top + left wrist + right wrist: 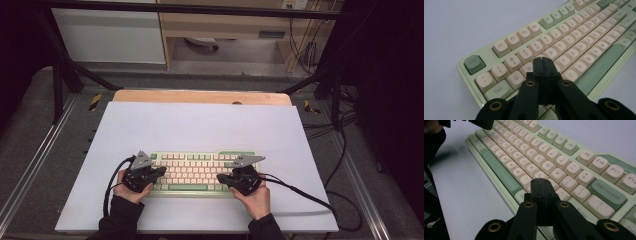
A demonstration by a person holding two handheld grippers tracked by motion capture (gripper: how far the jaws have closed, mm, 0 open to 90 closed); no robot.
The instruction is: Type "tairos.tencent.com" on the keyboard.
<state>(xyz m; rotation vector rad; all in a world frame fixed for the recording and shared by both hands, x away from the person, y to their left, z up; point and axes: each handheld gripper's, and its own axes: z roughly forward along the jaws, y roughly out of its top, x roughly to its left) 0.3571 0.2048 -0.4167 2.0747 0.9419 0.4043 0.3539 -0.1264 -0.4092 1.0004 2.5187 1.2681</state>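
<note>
In the high view, a pale green keyboard lay on the white counter, near the person's edge. The left tool hung over the keyboard's left end and the right tool over its right half, each carried by a hand that came from below.

In the left gripper view, the left tool had its two black jaws pressed together with nothing between them. The closed tip stood just above the letter rows, with the W key beside it on one side and the R key beyond it. The Esc key lay farther off to the left of the tip.

In the right gripper view, the right tool was also closed on nothing. Its tip was over the keys near the L key, and the green Backspace key lay to the right of the tip.

The work appeared to be pressing keys with the closed tips. To do it well, I think each tip should come straight down on the middle of one key, because the tip is almost as wide as a key and could catch its neighbour.
</note>
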